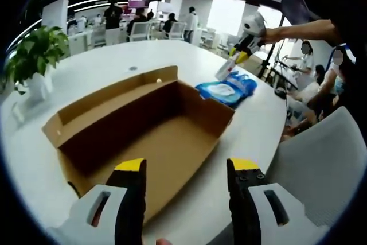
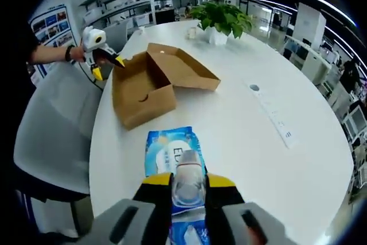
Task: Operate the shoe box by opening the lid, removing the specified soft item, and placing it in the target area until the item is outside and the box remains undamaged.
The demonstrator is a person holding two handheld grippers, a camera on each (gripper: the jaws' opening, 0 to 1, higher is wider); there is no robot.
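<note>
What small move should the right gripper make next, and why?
Probably open the right gripper and release the blue pack. It is shut on the pack's end, and the pack already lies on the white table, outside the open, empty box.

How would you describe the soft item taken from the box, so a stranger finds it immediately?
On the white round table, look beside the open cardboard shoe box. There lies a blue plastic wipes pack, held at its end by the right claw. It alone is blue and glossy.
</note>
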